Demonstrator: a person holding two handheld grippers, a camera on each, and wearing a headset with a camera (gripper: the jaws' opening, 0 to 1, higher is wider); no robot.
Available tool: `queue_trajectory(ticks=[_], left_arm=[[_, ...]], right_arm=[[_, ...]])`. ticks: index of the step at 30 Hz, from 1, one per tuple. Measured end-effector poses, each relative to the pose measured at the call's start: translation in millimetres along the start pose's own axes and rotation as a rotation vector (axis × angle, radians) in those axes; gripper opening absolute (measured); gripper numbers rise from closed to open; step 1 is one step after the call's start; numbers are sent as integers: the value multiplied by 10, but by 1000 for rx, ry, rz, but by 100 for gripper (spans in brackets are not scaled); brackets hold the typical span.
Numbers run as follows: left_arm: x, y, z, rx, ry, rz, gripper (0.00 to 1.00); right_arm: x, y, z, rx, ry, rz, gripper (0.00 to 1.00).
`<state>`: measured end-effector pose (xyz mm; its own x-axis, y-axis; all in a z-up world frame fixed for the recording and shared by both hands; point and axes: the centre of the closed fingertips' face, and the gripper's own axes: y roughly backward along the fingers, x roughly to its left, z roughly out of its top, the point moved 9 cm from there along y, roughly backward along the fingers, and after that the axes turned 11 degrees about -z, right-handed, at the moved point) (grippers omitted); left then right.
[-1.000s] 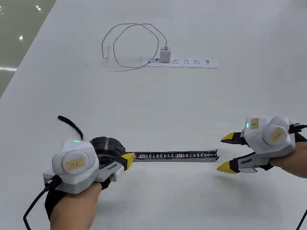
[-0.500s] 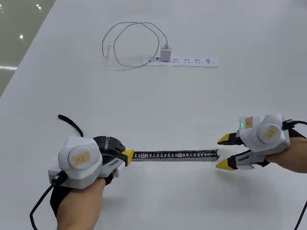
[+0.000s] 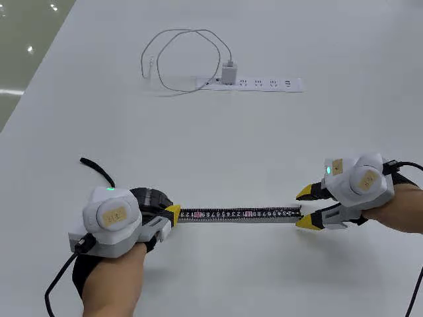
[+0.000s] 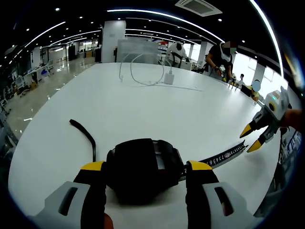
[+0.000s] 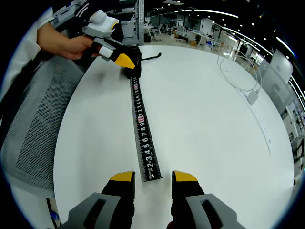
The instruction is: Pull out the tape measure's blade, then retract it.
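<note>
A black tape measure case (image 3: 151, 200) rests on the white table (image 3: 218, 145), and my left gripper (image 3: 165, 214) is shut on it. In the left gripper view the case (image 4: 143, 167) fills the gap between the yellow fingertips (image 4: 93, 166). The blade (image 3: 241, 214) lies pulled out flat to the right. My right gripper (image 3: 305, 208) is open, with one jaw on each side of the blade's end. In the right gripper view the blade (image 5: 142, 129) runs from my right gripper (image 5: 151, 176) up to the left gripper (image 5: 125, 59).
A white power strip (image 3: 264, 84) with a charger (image 3: 228, 74) and a looped white cable (image 3: 178, 59) lies at the far side. The case's black strap (image 3: 99, 172) trails left. The table edge (image 3: 39, 72) runs along the left. A mesh chair (image 5: 28, 124) stands beside the table.
My right gripper has moved left to the blade's end, and its jaws have narrowed a little around it. The left gripper and case have hardly shifted.
</note>
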<state>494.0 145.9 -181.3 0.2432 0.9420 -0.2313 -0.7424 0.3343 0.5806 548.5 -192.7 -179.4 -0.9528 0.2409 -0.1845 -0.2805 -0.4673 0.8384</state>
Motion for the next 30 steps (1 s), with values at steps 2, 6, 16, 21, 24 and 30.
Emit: queue_trajectory(ticks=[2,6,16,21,24,30], left_arm=[[6,-7,-4,0,6,2,63],[14,-14,-10,-2,20,4,63],[24,-25,-10,-3,30,5,62],[30,-28,-11,-4,28,4,62],[29,-27,-11,-4,27,3,62],[28,-24,-15,-6,27,2,62]], right_arm=[[-3,-10,-4,1,4,5,26],[-7,-25,4,6,12,10,25],[-17,-49,26,8,27,23,23],[-14,-54,40,13,40,28,22],[-10,-56,46,17,49,33,21],[-7,-83,24,30,74,39,18]])
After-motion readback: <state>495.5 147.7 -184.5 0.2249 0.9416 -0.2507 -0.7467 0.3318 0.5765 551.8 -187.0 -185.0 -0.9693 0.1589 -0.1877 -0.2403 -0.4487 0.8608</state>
